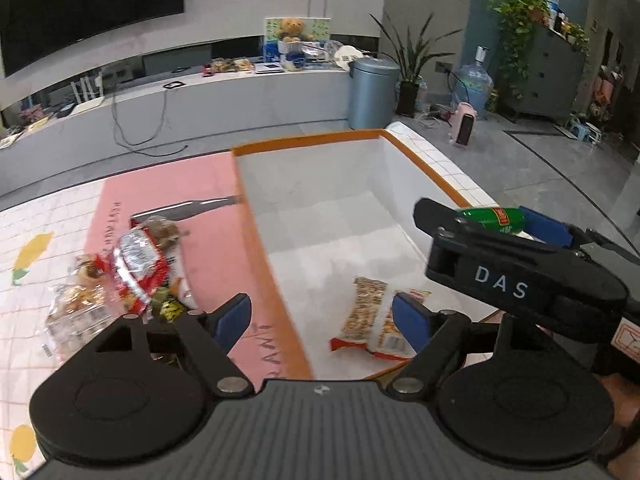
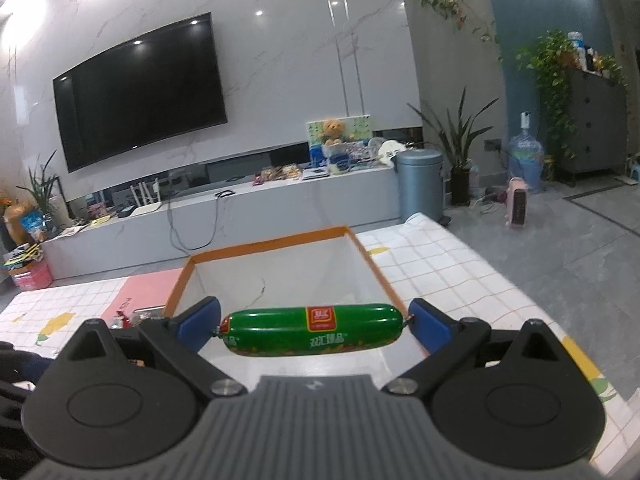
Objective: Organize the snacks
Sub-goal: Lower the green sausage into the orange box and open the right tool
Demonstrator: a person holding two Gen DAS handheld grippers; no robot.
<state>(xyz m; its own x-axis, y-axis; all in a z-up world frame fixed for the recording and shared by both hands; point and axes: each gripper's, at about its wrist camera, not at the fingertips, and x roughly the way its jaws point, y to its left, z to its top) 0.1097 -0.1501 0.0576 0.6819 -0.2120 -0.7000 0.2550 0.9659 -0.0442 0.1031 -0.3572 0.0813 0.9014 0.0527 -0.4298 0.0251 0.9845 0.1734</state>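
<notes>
Checked tablecloth table (image 1: 36, 216) under pink mat (image 1: 208, 184), orange-rimmed box (image 1: 256, 240), snack packet pile (image 1: 132, 268).

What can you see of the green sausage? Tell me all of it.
The sausage is a stubby cylinder in glossy green plastic casing, with a red square label and pale lettering along its lower side, and crimped ends. It lies level, crosswise, gripped end to end between the blue fingers of the right gripper, in the air above the orange-rimmed white box. Only the fingers touch it. In the left wrist view it shows partly, behind the right gripper's black body.
</notes>
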